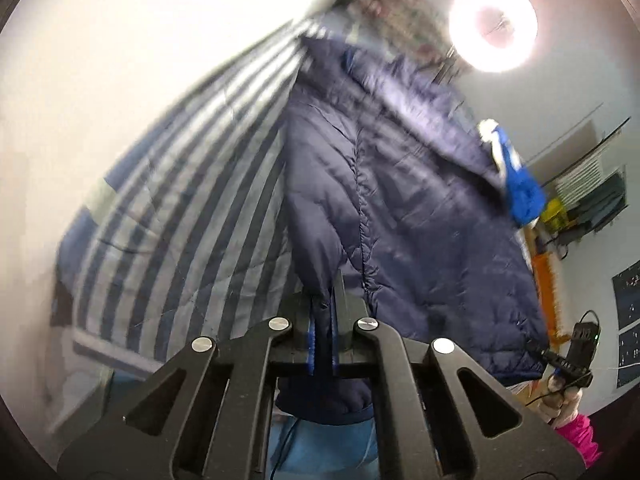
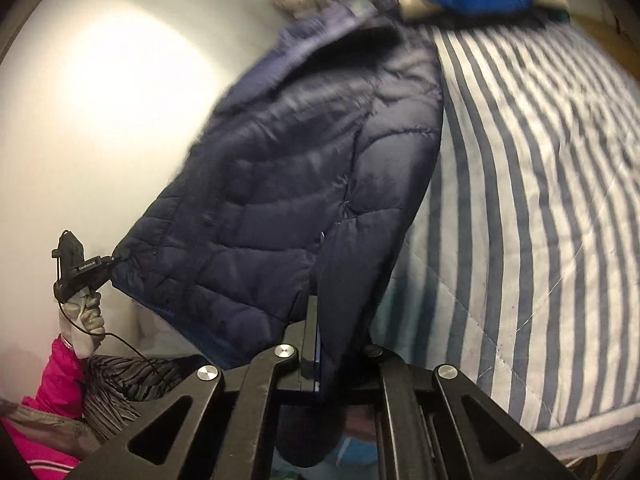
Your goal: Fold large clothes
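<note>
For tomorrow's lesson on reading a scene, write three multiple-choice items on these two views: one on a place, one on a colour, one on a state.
1. Where does the jacket lie?
A. on a striped bed cover
B. on a chair
C. on a hanger

2. What colour is the jacket?
A. red
B. navy
C. green

3. How does the left gripper stand?
A. wide open, clear of cloth
B. shut on the jacket's hem
C. shut on a pillow

Answers: 1 A, the bed cover with blue and white stripes spreads beside and under it. 2 B, the quilted cloth is dark blue in both views. 3 B, navy cloth is pinched between its fingers; the right gripper does likewise.
</note>
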Motion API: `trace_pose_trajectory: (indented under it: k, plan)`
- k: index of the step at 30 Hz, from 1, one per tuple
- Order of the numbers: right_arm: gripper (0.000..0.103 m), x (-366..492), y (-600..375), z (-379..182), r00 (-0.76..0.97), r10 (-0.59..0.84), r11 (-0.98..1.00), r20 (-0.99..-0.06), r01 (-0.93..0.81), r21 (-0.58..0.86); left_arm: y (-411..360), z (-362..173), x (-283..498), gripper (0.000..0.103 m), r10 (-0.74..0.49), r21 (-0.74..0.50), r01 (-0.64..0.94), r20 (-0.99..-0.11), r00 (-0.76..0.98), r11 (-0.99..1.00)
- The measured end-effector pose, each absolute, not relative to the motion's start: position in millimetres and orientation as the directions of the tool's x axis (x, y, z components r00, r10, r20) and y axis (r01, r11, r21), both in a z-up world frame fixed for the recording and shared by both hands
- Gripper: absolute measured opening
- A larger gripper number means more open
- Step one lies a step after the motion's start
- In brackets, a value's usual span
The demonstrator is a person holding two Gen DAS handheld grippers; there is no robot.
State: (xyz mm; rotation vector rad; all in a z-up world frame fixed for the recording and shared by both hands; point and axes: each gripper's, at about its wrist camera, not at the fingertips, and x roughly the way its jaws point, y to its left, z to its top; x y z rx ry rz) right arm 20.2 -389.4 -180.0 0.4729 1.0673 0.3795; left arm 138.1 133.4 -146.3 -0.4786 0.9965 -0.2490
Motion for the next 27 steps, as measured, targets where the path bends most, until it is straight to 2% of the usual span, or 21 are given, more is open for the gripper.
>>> trace_pose_trajectory:
  k: [5,11,14,21,27]
  plan:
    - [0.001,-12.5,-391.3,-137.7,0.512,0.553,0.804,-0.658,-0.120,0.583,155.1,-117.5,105.7,0.001,-0.436,-0.557,-0.038,-0.688,0.580,0.829]
    - [0.001,-63.9,-401.6,-86.9,0.565,0.641,0.729,-0.520,-0.237,0.642,164.6,-61.1,47.6,0.001,-0.446,-0.579,0.003,-0.624,0.642,0.815]
    - [0.001,-75.1,-415.2,-70.4,0.602,0.642,0.718,-0.474,-0.256,0.648,161.9,-42.1,41.4,0.001,-0.441,-0.574,0.020,-0.606,0.662,0.819]
    - [0.001,-5.8,-425.7,-99.4,0.602,0.572,0.762,-0.557,-0.138,0.633,137.7,-52.8,111.4,0.001,-0.443,-0.545,0.037,-0.638,0.630,0.838]
    - [0.001,62.5,-431.9,-86.3,0.609,0.524,0.804,-0.595,-0.122,0.582,124.7,-51.1,186.8,0.001,-0.420,-0.514,0.047,-0.643,0.641,0.857]
